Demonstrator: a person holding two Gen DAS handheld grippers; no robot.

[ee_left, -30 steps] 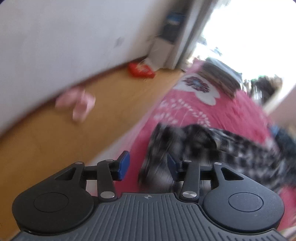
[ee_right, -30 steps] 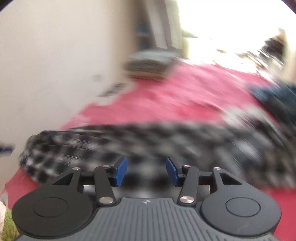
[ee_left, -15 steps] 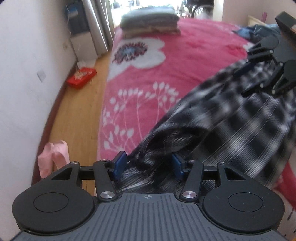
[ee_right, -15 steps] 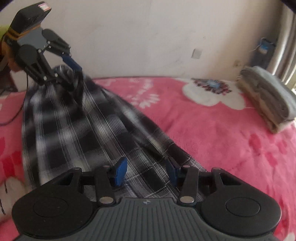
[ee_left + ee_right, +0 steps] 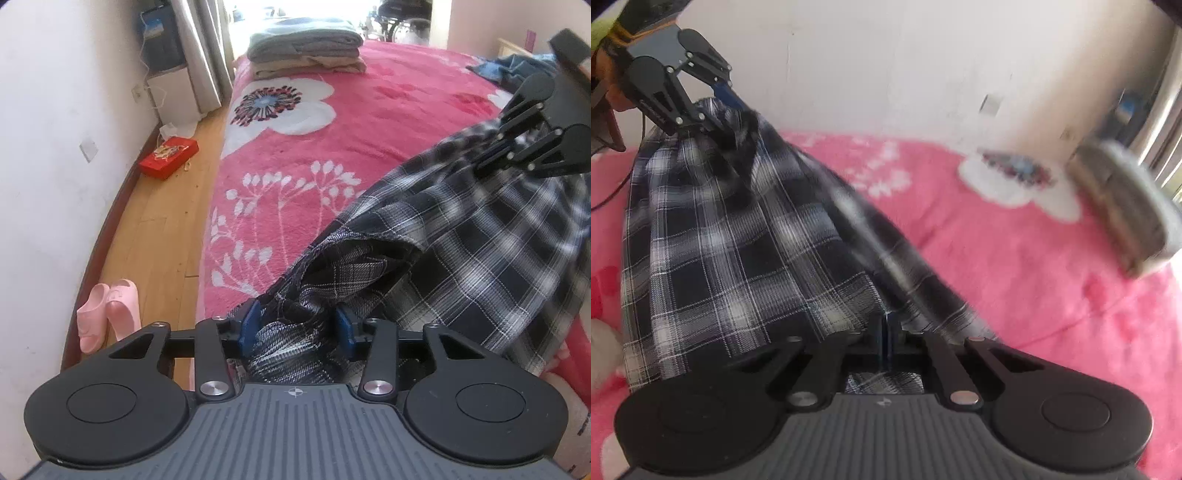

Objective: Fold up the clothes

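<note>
Grasp step of the fold: plaid shirt (image 5: 461,236) stretched over the pink floral blanket (image 5: 295,177) between both tools. Right gripper (image 5: 886,334) pinched tight on one edge of it; left gripper (image 5: 295,326) has blue pads apart with bunched cloth sitting between them, not clamped yet. Next move likely needs the left to close on that edge, then carry across. Red box (image 5: 169,157) on floor, far left, holds small clutter, unclear what. Folded pile (image 5: 306,51) at far end.
</note>
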